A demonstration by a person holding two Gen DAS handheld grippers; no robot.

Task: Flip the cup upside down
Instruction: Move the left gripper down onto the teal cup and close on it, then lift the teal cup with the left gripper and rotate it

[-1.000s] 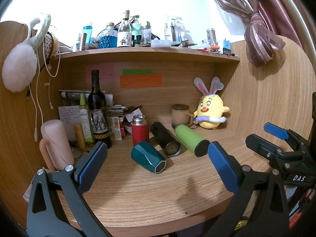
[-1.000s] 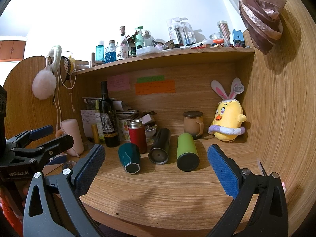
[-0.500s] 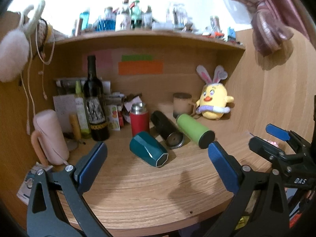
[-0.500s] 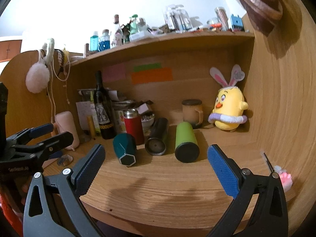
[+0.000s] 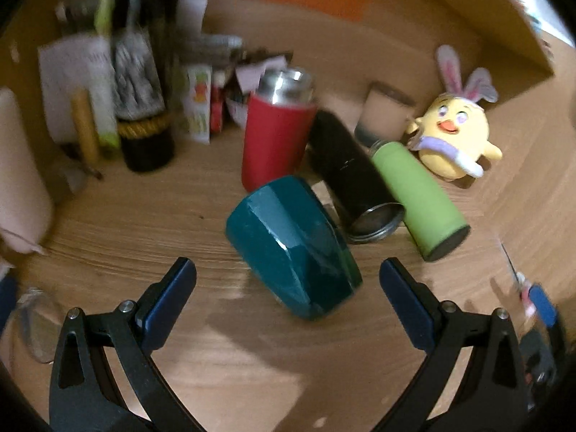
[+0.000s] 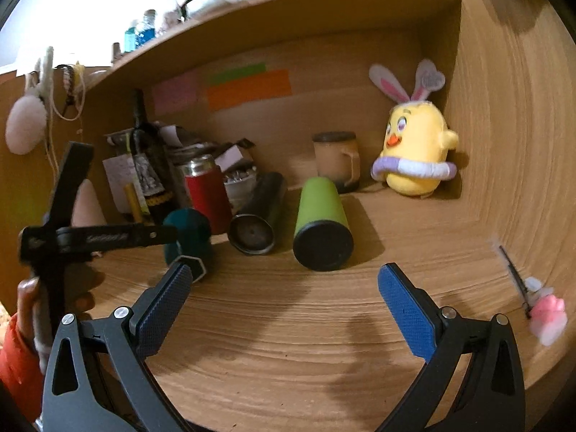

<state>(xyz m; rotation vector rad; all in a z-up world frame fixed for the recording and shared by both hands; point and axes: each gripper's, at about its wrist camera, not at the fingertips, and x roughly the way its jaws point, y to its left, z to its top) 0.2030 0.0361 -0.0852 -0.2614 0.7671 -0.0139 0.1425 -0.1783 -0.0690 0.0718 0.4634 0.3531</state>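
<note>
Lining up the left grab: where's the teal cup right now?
In the left wrist view the teal cup lies on its side, just ahead of the open left tongs, in front of the red flask, beside the black tumbler.

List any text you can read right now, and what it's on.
Nothing reads clearly.
left gripper, white lettering on its body in the right wrist view: too blurred.
wine bottle label: motion-blurred.
sticky notes: no legible writing.
heart ear tag on the plush: too small.

The left claw (image 5: 288, 288) and the right claw (image 6: 284, 289) both fill the bottom of their frames, blue pads spread wide, gripping nothing.
</note>
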